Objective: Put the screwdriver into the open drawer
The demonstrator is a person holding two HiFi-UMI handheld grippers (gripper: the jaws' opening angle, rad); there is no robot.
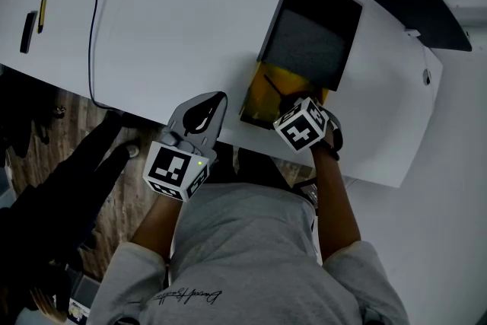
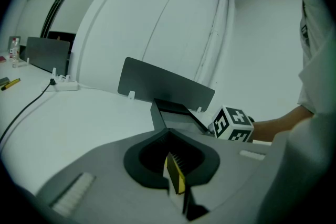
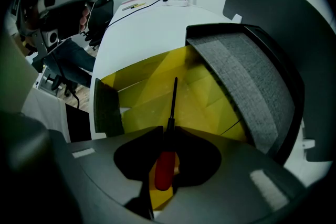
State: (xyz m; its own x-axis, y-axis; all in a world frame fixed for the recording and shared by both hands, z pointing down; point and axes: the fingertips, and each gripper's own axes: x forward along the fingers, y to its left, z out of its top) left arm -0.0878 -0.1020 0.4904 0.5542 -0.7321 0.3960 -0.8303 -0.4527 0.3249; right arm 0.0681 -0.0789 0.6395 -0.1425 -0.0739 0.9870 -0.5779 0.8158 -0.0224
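Screwdriver [image 3: 168, 135], red-handled with a thin black shaft, hangs at the right gripper [image 3: 168, 127] over the open drawer [image 3: 142, 99]. Its shaft reaches toward 12 o'clock in the right gripper view, across the yellow drawer floor. The right gripper's jaws stand partly apart. The screwdriver's black neck is between the tips and the red handle sits in the hollow behind them. The tips are close on either side of the neck and, as far as that view shows, are not clamped on it. In the head view the drawer [image 1: 262, 91] juts toward 7 o'clock from a dark cabinet [image 1: 312, 38] with a grey felt top, on a white table [image 1: 175, 19]. The right gripper [image 1: 293, 106] points down into the drawer's near end. The left gripper [image 1: 220, 97] is at about 9 o'clock from it, over the table's near edge and just beside the drawer. Its jaws are closed together with nothing between them, as the left gripper view [image 2: 168, 132] confirms. A black cable [image 1: 93, 34] runs across the table toward 10 o'clock.
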